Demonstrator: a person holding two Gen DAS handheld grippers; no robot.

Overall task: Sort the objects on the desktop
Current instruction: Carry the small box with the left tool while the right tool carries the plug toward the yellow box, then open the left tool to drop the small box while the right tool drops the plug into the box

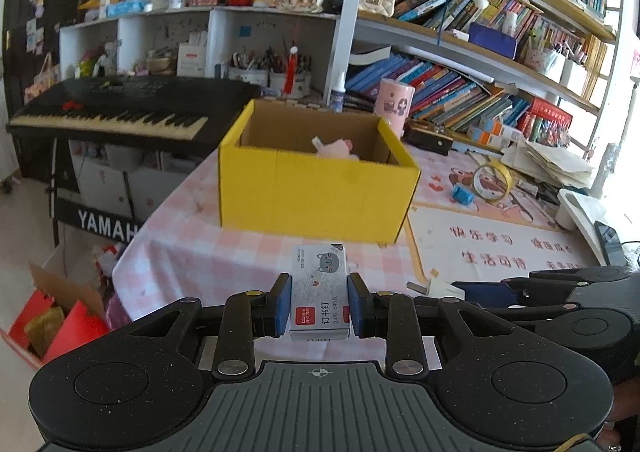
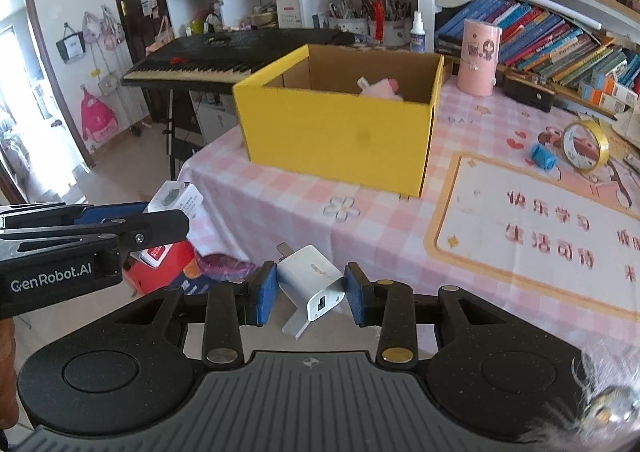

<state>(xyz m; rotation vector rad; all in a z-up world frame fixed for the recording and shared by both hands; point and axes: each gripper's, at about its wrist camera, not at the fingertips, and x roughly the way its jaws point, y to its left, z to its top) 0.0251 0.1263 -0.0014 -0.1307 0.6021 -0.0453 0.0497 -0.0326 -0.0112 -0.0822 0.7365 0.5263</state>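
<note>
1. Clearly legible on the staple box (image 1: 319, 292): "订书钉", "24/6", a red Comix tag, a grey cat face.
2. Clamped on that box between blue pads: left gripper (image 1: 319, 302), level, just before the yellow carton (image 1: 316, 192).
3. Printed on its side in the right view: "GenRobot.AI".
4. Pinched askew by the right gripper (image 2: 311, 294): white USB charger (image 2: 311, 284), low over the checked tablecloth (image 2: 280, 188), nearer than the carton.
5. Inside the carton: pink plush (image 2: 380, 88).
6. Left of the carton: "YAMAH" keyboard (image 1: 120, 112).
</note>
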